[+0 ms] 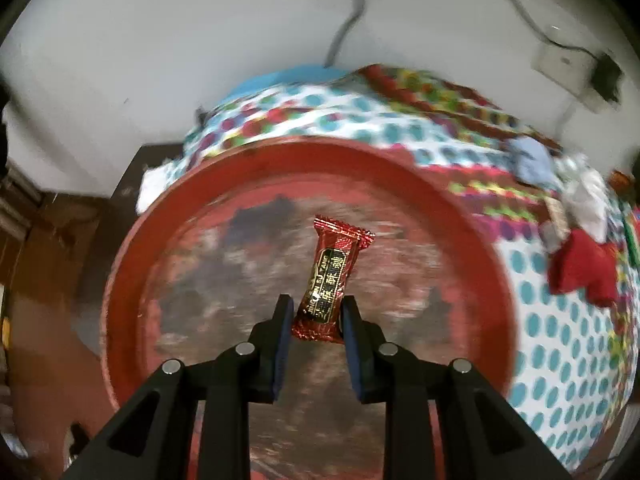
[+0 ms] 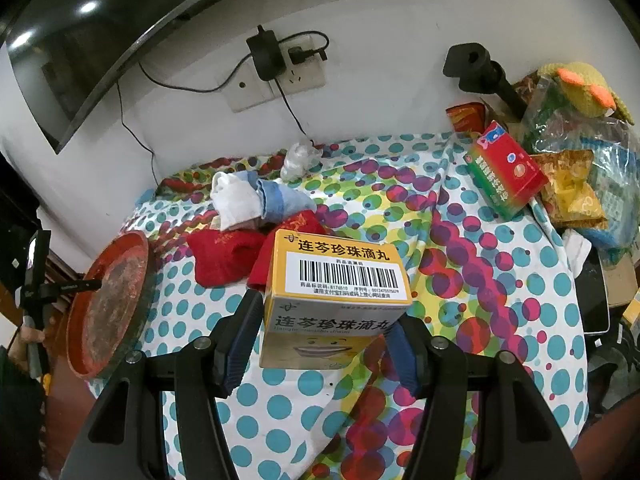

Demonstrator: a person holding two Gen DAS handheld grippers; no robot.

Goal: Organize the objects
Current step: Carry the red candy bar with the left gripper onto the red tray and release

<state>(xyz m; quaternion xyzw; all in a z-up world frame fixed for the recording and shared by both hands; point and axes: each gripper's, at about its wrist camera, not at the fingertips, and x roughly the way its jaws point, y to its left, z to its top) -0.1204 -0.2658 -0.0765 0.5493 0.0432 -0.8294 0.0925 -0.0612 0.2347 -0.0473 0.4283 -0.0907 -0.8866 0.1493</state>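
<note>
My left gripper (image 1: pixel 316 312) is shut on a red foil-wrapped candy (image 1: pixel 332 280), held above the worn bottom of a round red tray (image 1: pixel 132 264). The candy's upper end sticks out past the fingertips. In the right wrist view my right gripper (image 2: pixel 324 320) is shut on a yellow medicine box (image 2: pixel 336 292) with a barcode on top, lifted over the dotted tablecloth (image 2: pixel 500 280). The same red tray (image 2: pixel 112 308) lies at the table's left edge there, and the left gripper's tip (image 2: pixel 86 285) reaches over it.
Red cloths (image 2: pixel 228 256) and a white and blue bundle of cloth (image 2: pixel 256 200) lie behind the box. A red and green carton (image 2: pixel 504 168), snack bags (image 2: pixel 572 188) and a knitted toy (image 2: pixel 580 88) crowd the right. A wall socket with plugs (image 2: pixel 280 76) sits behind.
</note>
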